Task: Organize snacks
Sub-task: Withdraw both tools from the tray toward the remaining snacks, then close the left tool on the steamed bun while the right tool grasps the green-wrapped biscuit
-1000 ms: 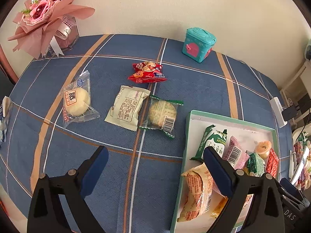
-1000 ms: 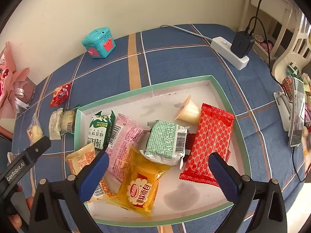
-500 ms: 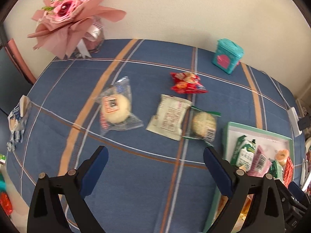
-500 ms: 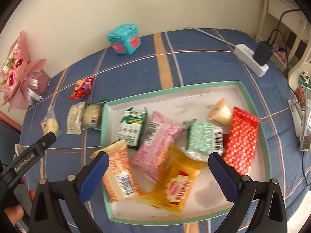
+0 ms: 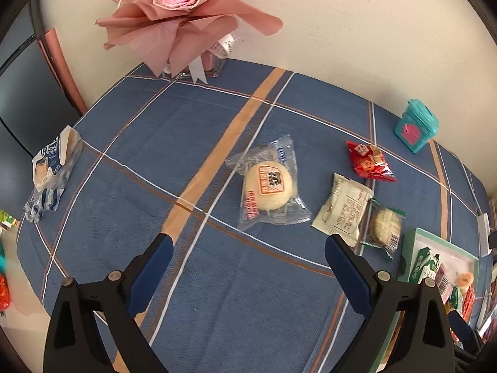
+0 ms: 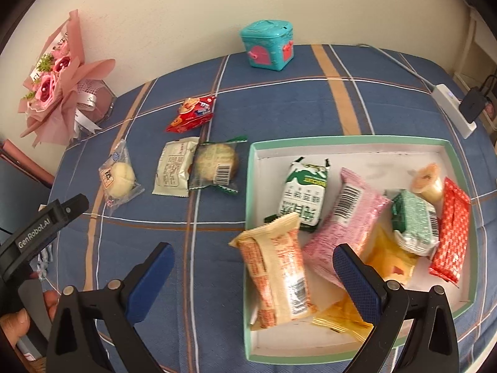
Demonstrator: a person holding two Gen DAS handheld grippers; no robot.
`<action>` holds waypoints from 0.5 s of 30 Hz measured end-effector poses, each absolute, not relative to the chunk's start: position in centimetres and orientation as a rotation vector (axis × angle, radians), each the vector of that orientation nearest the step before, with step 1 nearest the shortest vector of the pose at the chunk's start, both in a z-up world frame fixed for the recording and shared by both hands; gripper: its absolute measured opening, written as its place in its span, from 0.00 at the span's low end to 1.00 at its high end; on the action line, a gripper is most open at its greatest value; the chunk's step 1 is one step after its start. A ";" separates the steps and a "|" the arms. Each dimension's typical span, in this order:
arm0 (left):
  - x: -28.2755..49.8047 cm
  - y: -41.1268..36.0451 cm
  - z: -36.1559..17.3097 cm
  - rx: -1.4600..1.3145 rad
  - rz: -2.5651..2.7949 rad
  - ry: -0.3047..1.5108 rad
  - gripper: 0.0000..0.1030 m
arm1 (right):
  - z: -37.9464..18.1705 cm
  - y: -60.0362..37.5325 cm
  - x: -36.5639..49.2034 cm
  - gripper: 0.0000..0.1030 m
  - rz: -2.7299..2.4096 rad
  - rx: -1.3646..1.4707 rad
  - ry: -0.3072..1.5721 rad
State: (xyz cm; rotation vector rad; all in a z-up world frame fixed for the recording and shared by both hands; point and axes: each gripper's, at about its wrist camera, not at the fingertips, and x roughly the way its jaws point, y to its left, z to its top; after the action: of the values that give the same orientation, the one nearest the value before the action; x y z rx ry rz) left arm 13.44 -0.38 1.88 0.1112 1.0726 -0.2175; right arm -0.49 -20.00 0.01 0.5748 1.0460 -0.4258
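The left tongs (image 5: 247, 245) hang spread wide and empty over the blue plaid-clothed surface (image 5: 198, 273); just beyond lies a round pale bun in clear wrap (image 5: 268, 185); the right tongs (image 6: 253, 256) gape empty over the near corner of a mint-rimmed white cardboard tray (image 6: 348, 141), an orange-striped cream packet (image 6: 276, 276) between them; farther off, a red crinkled snack bag (image 6: 192, 113)

We see bare tabletop (image 5: 236, 279) under the left tongs (image 5: 247, 250), which gape wide, so the way to the bun (image 5: 268, 186) is clear. 3 packets crowd its right: the white packet (image 5: 343, 209), the cookie (image 5: 383, 225) overlapping it, the red bag (image 5: 369, 163) behind. The tray (image 6: 250, 186) is heaped along its near side, bare at its far wall. The bouquet (image 5: 186, 9) blocks the far-left corner.
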 end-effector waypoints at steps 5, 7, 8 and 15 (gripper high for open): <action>14.8 0.5 1.4 0.060 -0.224 1.103 0.95 | 0.1 -19.7 1.0 1.00 -0.412 0.577 1.030; 15.3 0.7 1.3 0.037 -0.226 1.110 0.95 | 0.3 -19.9 1.6 1.00 -0.412 0.576 1.020; 15.5 0.8 1.3 0.028 -0.228 1.109 0.95 | 0.5 -20.0 1.9 1.00 -0.414 0.571 1.015; 17.8 1.0 1.6 -0.020 -0.256 1.068 0.95 | 1.3 -21.4 3.9 0.99 -0.409 0.601 0.963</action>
State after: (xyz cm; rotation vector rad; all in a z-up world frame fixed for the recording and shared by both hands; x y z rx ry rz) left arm 17.79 0.95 1.62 -0.0197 1.0675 -0.2556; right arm 3.94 -21.41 1.26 0.6006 0.9628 -0.4095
